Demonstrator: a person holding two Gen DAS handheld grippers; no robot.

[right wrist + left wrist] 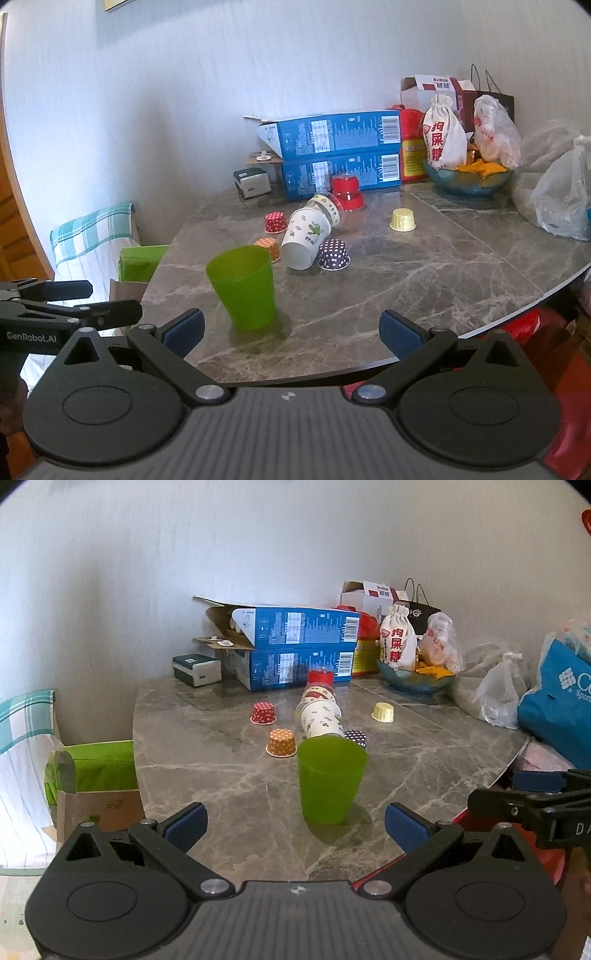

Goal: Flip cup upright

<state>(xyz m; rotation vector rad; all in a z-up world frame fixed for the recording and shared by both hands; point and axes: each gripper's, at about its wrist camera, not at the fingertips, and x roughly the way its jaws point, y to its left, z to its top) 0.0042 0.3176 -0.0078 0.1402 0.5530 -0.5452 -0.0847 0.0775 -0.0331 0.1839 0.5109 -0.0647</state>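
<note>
Trouble could come from a few places, I thought. The green cup (330,780) stood on the gray surface (221,775) with its mouth up, near the front edge, so I judged the flip was done, or nearly. My left gripper (295,825) had its fingers wide apart, and the cup sat just ahead of them, touching neither. My right gripper (291,332) was wide too and held nothing; in its view the cup was off to the left.

A cup like that looked light. If I bumped it with a finger, I thought it could tip over again or slide off the edge.

Close behind it lay a white paper cup (304,242) on its side, with small spotted baking cups (334,254) around it. A push forward might knock the green cup into them.

The two grippers were close together, so I judged they might hit each other if I turned one fast.
</note>
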